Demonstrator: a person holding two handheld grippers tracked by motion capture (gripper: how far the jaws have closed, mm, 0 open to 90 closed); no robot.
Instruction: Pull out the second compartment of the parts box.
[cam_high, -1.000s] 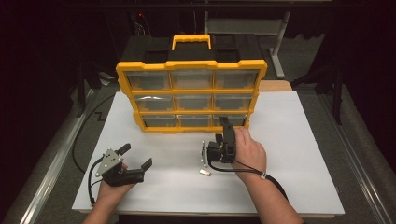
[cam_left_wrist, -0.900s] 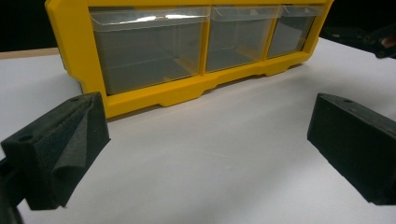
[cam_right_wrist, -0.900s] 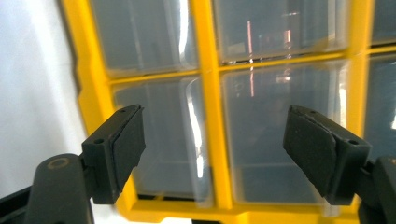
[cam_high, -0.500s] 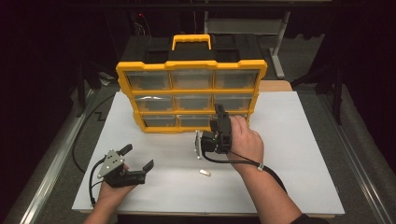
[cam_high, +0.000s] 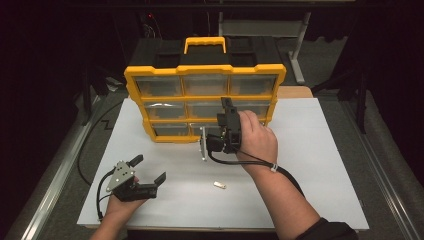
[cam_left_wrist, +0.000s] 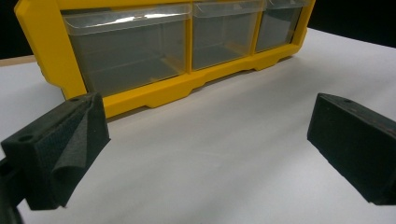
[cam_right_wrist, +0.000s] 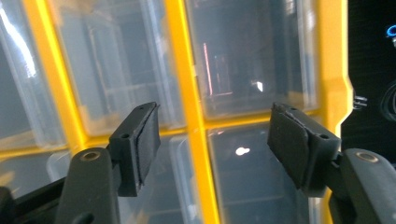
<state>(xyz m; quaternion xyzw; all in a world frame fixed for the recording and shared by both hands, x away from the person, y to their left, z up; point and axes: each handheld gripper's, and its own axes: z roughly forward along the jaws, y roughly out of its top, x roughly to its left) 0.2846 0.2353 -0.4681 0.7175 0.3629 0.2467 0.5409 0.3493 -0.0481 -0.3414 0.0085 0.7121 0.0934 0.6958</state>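
Observation:
A yellow organizer (cam_high: 205, 97) with clear drawers stands upright at the back of the white table (cam_high: 310, 150). My right gripper (cam_high: 220, 125) is held up in front of its middle and lower drawers, rolled on its side. Its jaws have just been closing, and nothing is between them. In the right gripper view the right gripper (cam_right_wrist: 215, 126) faces the clear drawer fronts (cam_right_wrist: 252, 56) and a yellow divider (cam_right_wrist: 187, 70). My left gripper (cam_high: 149, 169) rests open at the front left of the table. The left gripper (cam_left_wrist: 205, 126) looks at the organizer's bottom row (cam_left_wrist: 130, 56).
A small white piece (cam_high: 219, 185) lies on the table in front of the right hand. A cable (cam_high: 87, 150) runs off the table's left side. Dark floor and a metal stand (cam_high: 297, 50) lie behind the organizer.
The right hand has lifted its gripper off the table and carried it up toward the organizer's front. The small white piece now lies uncovered. The left gripper has stayed put.

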